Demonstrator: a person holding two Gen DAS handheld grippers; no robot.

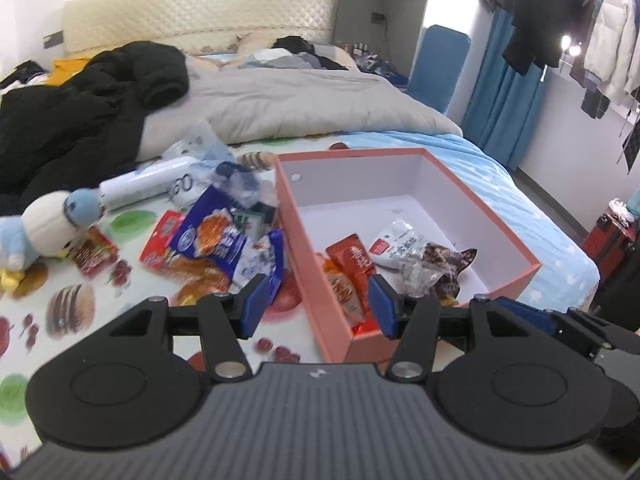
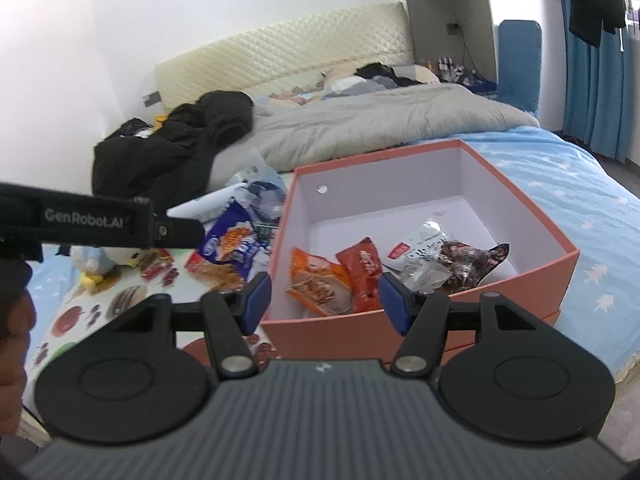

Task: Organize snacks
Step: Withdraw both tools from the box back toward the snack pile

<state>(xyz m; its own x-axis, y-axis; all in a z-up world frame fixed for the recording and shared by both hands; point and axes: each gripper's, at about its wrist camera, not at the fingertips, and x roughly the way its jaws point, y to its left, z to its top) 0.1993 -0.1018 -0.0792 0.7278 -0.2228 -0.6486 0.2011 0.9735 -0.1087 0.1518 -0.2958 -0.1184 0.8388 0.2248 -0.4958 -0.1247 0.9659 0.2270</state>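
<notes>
Lying left of the pink box (image 1: 516,274), the blue snack packet (image 1: 224,240) was noted nearest the left gripper (image 1: 316,304), long axis slanting away. Both it and the right gripper (image 2: 326,300) were seen parted, empty.

Open pink box (image 2: 472,300) holding snack packets (image 2: 362,270), more packets (image 1: 224,240) beside it

Bright daylight glares at the upper right of both frames; snacks look motion-blurred, and fisheye distortion bends the edges.
</notes>
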